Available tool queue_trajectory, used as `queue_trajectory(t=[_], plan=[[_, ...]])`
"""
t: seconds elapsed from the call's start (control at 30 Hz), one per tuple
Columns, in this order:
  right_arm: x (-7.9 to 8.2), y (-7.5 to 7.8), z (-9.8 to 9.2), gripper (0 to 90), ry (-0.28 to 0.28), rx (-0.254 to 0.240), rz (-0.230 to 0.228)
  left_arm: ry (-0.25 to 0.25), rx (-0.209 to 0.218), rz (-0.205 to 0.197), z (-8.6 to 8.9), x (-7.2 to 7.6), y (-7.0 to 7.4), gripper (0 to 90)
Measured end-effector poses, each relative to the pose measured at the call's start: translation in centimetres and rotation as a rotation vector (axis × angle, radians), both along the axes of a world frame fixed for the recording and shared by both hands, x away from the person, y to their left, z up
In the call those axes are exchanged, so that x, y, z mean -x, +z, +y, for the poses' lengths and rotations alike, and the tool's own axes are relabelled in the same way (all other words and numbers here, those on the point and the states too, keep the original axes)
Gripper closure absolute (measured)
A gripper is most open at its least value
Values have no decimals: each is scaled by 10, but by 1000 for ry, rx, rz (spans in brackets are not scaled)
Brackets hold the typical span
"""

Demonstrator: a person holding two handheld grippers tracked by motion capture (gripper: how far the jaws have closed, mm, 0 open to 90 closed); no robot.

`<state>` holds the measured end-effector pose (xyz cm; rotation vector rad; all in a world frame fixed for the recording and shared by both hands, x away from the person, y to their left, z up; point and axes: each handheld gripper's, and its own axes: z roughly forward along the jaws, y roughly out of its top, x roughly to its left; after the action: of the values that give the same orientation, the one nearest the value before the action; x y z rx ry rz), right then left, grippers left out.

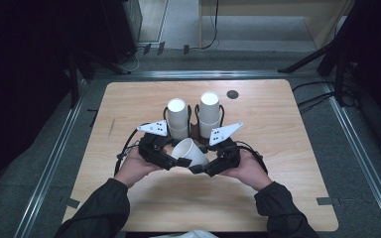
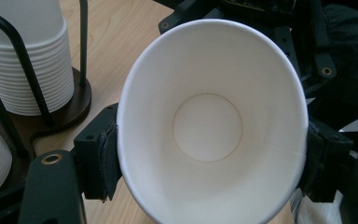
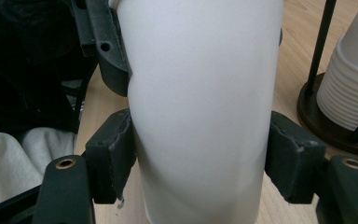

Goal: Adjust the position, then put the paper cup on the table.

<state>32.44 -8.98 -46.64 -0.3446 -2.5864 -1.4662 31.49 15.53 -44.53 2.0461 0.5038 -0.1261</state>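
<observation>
1. The paper cup (image 1: 190,151) is, by my judgement, very light and thin-walled; it should crush or go oval under a hard squeeze, and its smooth side may slip through loose pads; a gentle pinch is what it calls for.
2. The stiffest places to hold look like the rolled rim and the band near the base; the middle of the wall would dent first.
3. It is plain white, tapered, empty, with a round flat bottom seen down its mouth in the left gripper view; it lies tilted on its side above the table (image 1: 287,163), just in front of two stacks of cups (image 1: 193,116) in a dark wire holder.
4. The left gripper (image 1: 181,162) has its pads against the cup near the rim; the right gripper (image 1: 197,169) clasps the wall farther down, denting it slightly.
</observation>
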Motion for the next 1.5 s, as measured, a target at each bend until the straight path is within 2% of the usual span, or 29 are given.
queue_trajectory(t=[0.27,0.43,0.63,0.77,0.97,1.1,1.23,1.5], plan=[[0,-2,1,310,2,22,7,-11,-29,8,-1,-1,-1,245],[1,-4,2,271,-19,48,-7,-5,-46,-1,-1,0,0,245],[0,-7,2,256,-25,77,10,0,-75,-11,-1,0,0,245],[0,-8,0,254,-25,94,2,0,-89,-19,1,0,2,245],[0,-7,-3,251,-19,93,-5,7,-102,-18,5,-2,2,244],[0,-7,-5,251,-33,111,-20,16,-120,-27,9,-2,3,244],[0,-6,-8,250,-41,112,-27,19,-139,-24,12,-3,3,244],[0,-6,-13,250,-60,117,-49,16,-206,-37,14,-4,0,243]])
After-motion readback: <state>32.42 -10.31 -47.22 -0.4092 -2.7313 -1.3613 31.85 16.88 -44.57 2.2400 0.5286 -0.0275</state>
